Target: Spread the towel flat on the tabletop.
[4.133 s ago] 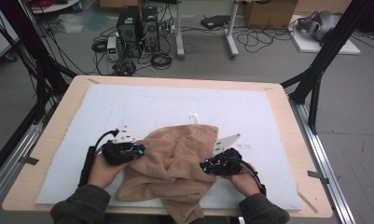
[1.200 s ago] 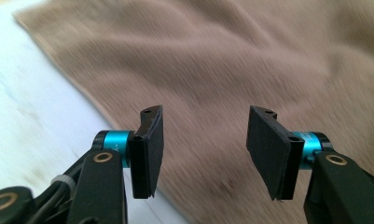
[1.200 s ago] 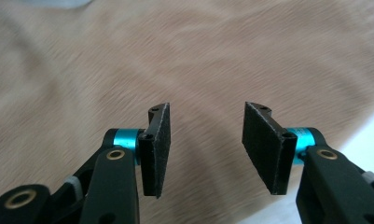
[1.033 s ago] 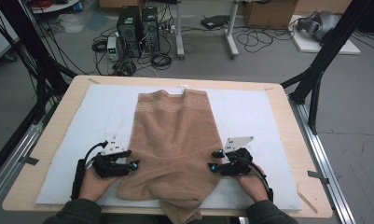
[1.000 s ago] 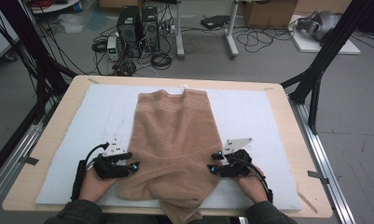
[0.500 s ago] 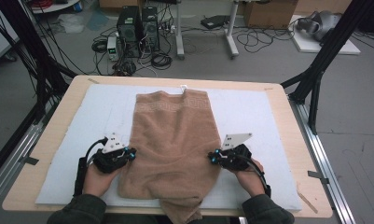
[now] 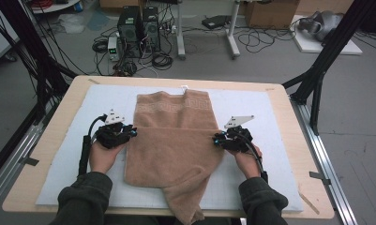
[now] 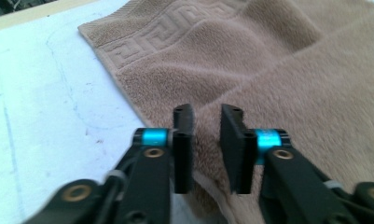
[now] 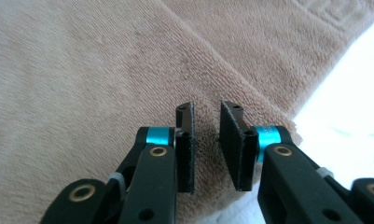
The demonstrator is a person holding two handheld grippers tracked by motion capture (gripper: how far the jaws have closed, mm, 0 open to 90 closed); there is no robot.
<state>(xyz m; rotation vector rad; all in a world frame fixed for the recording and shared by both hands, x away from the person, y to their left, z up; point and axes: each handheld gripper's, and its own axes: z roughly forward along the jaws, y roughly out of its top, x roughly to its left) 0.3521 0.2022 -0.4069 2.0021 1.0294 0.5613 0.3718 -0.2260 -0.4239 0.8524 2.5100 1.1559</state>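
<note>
Here, left tongs (image 8: 206, 144), right tongs (image 9: 207, 140), slightly parted, over towel (image 7: 176, 136)

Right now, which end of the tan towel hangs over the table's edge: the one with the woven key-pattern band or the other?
The plain near end, between the person's sleeves, droops over the table edge. The tan towel lies flat at its patterned far end.

Towel (image 7: 176, 136) lengthwise on mat (image 7: 270, 108), near end over table (image 7: 49, 140) edge, between both claws.
</note>
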